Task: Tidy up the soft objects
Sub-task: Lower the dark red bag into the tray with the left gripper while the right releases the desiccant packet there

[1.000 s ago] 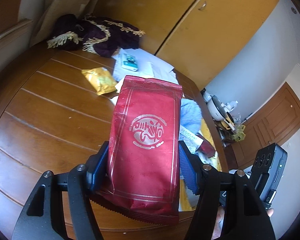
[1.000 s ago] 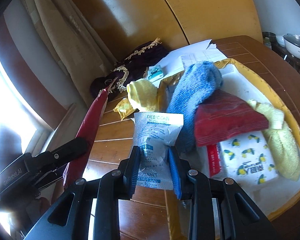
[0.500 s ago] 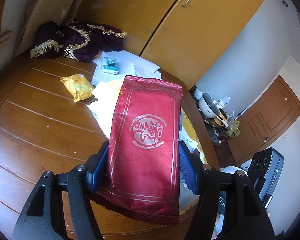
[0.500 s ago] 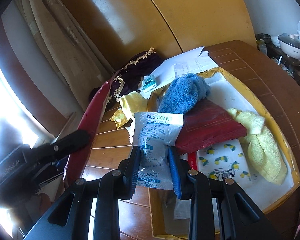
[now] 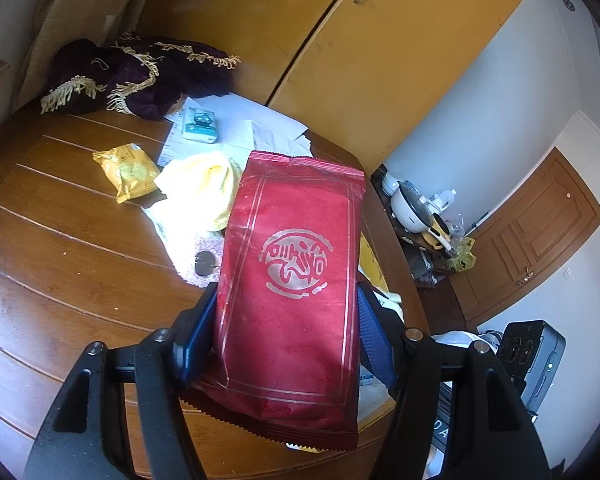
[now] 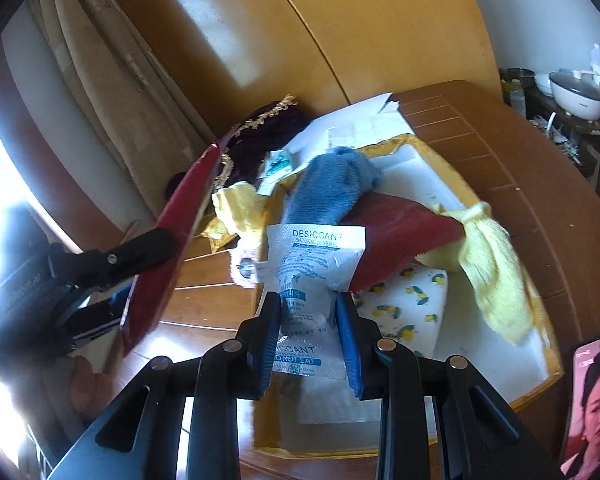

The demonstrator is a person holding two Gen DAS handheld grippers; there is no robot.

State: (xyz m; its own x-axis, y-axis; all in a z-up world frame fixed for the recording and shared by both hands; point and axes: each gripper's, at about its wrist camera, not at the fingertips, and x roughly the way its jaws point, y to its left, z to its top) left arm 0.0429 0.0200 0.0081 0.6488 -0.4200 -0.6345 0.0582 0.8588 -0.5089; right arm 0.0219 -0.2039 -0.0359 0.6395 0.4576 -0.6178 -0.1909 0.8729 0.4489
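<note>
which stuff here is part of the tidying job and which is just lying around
Part of the job:
- red pouch, held in the left gripper
- desiccant pack, held in the right gripper
- yellow tray
- blue towel
- yellow cloth
- gold packet

Just lying about:
- papers
- purple fringed fabric
- phone
- rice cooker

The red packet (image 5: 292, 296) hides most of the tray behind it in the left wrist view. In the right wrist view the phone (image 6: 592, 404) is cut off by the frame edge, glare washes out the left side, and the desiccant sachet's (image 6: 308, 276) small print is unreadable.
</note>
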